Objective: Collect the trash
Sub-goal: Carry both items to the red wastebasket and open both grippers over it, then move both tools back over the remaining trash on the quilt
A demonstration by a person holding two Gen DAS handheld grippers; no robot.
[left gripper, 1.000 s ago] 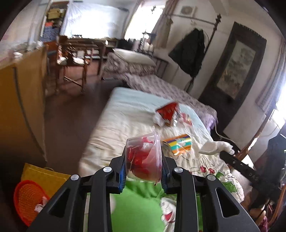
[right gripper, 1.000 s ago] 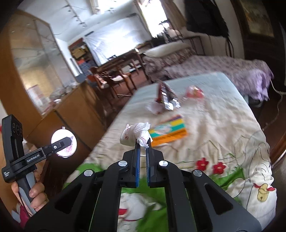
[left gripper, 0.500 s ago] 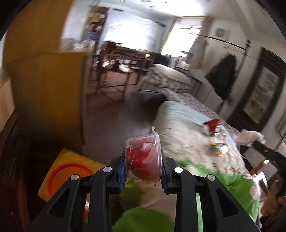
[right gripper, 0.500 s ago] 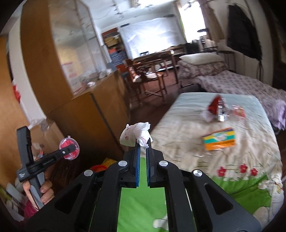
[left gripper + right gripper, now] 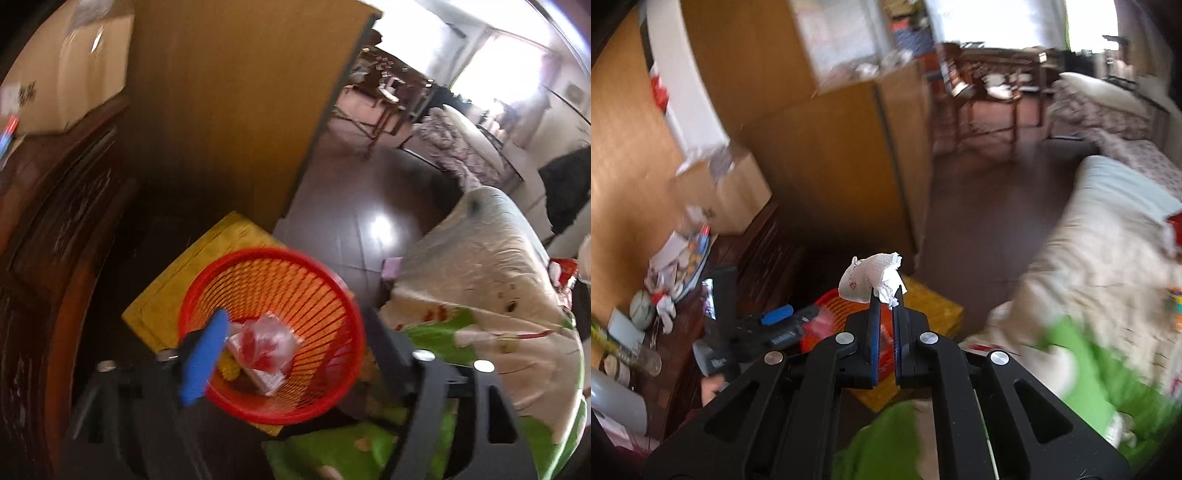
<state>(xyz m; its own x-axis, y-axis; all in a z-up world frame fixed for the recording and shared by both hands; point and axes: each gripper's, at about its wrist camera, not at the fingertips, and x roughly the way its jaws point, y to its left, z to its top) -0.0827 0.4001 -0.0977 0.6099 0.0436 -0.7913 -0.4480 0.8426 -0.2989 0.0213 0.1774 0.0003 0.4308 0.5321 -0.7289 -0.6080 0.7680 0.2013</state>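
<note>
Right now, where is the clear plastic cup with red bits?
In the left wrist view, the clear plastic cup lies inside the red mesh basket, between the open left gripper's jaws.

Motion blur smears both wrist views. In the left wrist view the left gripper (image 5: 291,354) has its right finger reduced to a dark streak, and its body hides the near wall of the red basket (image 5: 295,410). The clear cup (image 5: 264,345) inside is too blurred to read its contents. In the right wrist view the right gripper (image 5: 885,310) covers most of the basket, and the bed (image 5: 1108,258) runs off the right edge.
</note>
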